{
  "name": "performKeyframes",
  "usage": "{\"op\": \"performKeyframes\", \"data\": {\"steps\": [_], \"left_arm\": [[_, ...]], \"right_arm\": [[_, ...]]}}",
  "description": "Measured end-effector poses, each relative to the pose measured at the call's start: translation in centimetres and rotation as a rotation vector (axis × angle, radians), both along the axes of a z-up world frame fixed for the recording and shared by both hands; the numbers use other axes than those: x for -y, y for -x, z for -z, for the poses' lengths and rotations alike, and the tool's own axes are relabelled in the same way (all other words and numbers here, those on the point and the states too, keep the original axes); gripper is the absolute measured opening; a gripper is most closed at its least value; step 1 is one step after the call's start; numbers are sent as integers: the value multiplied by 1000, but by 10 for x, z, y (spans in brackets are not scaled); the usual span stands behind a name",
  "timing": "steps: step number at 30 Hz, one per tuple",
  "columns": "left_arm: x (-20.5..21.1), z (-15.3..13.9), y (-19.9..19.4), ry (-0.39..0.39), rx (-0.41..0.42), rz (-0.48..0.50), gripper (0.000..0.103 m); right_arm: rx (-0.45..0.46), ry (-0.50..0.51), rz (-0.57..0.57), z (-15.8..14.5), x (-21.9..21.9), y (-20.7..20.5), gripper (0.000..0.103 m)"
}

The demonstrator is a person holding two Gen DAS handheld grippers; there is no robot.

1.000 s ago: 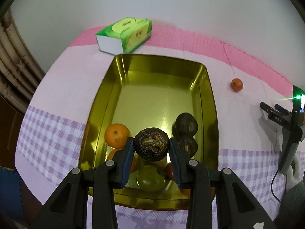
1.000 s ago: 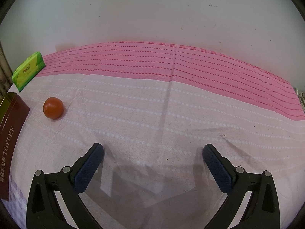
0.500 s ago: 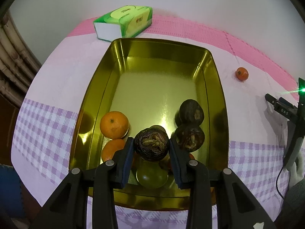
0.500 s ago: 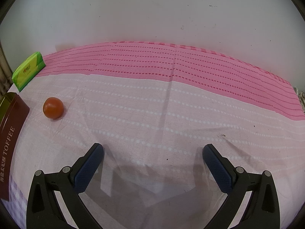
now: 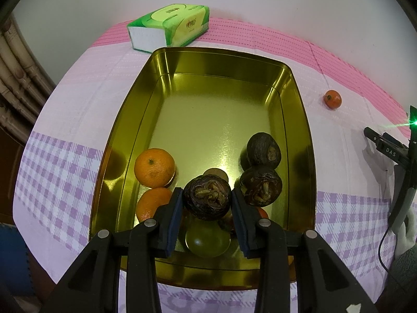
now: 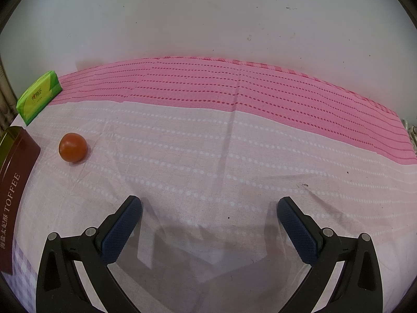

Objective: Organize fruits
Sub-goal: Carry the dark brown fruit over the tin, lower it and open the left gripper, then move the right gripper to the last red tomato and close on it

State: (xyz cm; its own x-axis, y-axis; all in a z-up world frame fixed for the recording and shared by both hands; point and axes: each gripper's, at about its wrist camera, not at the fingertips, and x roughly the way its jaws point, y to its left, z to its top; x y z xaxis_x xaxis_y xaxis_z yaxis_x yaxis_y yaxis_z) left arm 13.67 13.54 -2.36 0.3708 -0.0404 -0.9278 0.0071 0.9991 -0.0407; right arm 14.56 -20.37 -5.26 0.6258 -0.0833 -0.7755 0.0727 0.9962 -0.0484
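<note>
While my left gripper (image 5: 207, 200) points steeply down into the gold tin (image 5: 299, 99), its blue pads clamp a dark wrinkled fruit (image 5: 207, 197) from both sides. I hold that fruit over the tin's near end. Just right of my right finger sit two more dark fruits (image 5: 262, 168), one behind the other and touching. Left of my left finger lie two oranges (image 5: 154, 167), the nearer one partly hidden by the finger. Below the held fruit I see a green fruit (image 5: 207, 240) on the tin floor, and a bit of red fruit (image 5: 261, 212) peeks out beside my right finger. Beyond the tin's far rim lies a green tissue pack (image 5: 170, 27).

My right gripper (image 6: 209, 210) stands wide, nothing between its fingers, over bare pink cloth (image 6: 234, 143). Far ahead to its left a tomato (image 6: 73, 147) rests on the cloth, just beside the tin's brown wall (image 6: 15, 182).
</note>
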Motion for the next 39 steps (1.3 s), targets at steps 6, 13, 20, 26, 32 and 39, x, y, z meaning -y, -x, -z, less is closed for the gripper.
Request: {"op": "performKeyframes", "data": {"steps": [6,13,20,26,32,39], "left_arm": [[-1,1,-1,20,-4,1,36],[1,-4,0,14,5,10,51],[-3,-12,1,23,8,-13,52],[-9,-23,4,14,39,-22,59],[-14,-32,10,8,83,-22,59],[-18,-43,19,-67,160,-39,59]], "right_arm": [[0,0,0,0,0,0,103],[0,0,0,0,0,0,103],[0,0,0,0,0,0,103],[0,-1,0,0,0,0,103],[0,-1,0,0,0,0,103],[1,-2,0,0,-1,1,103]]}}
